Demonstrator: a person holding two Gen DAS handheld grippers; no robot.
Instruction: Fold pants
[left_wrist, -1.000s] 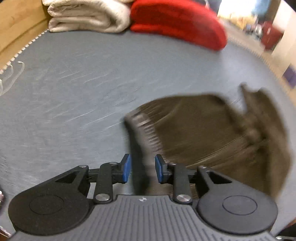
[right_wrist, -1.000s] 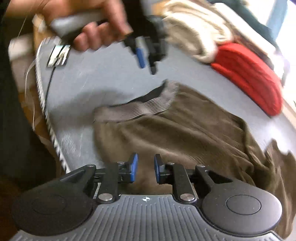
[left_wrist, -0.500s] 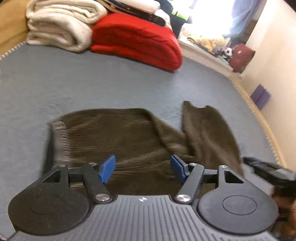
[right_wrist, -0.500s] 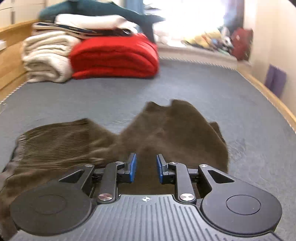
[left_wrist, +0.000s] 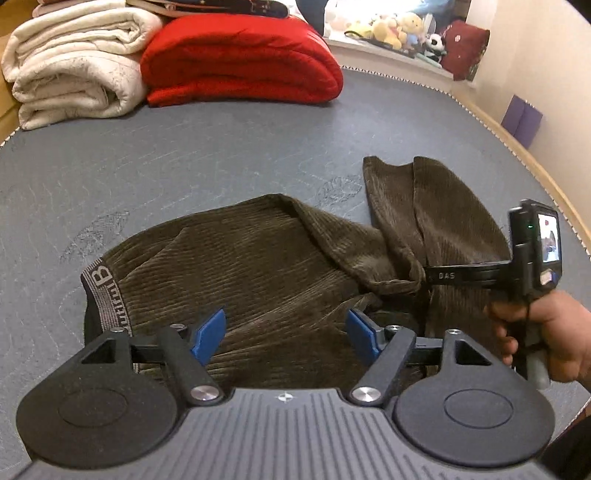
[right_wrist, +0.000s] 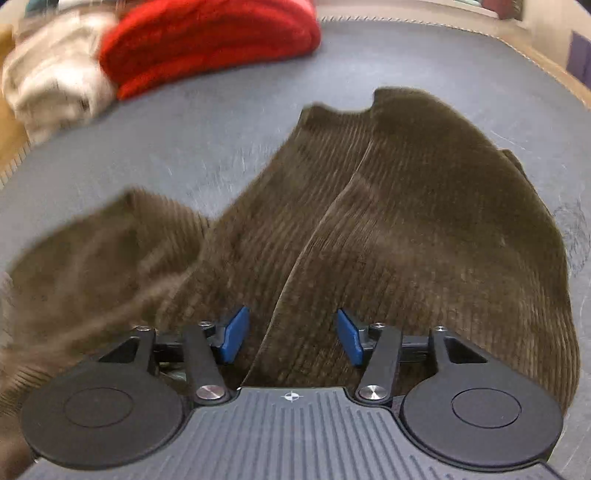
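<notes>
Brown corduroy pants (left_wrist: 266, 266) lie crumpled on the grey mat (left_wrist: 184, 166), grey waistband (left_wrist: 101, 291) at the left, legs bunched to the right. My left gripper (left_wrist: 286, 334) is open and empty, hovering over the seat of the pants. My right gripper (right_wrist: 291, 334) is open over the overlapping legs (right_wrist: 406, 221); a leg edge runs between its jaws. In the left wrist view the right gripper's body (left_wrist: 532, 251) shows at the right, held by a hand, its tips hidden behind a raised fold.
A folded red blanket (left_wrist: 240, 62) and a folded cream blanket (left_wrist: 74, 62) lie at the far edge of the mat. Stuffed toys (left_wrist: 391, 26) sit on a ledge behind. The mat's stitched edge (left_wrist: 517, 155) and a wall run along the right.
The left gripper has opened wider and pulled back over the pants. The right gripper has opened from nearly shut and moved in over the legs, now low beside them.
</notes>
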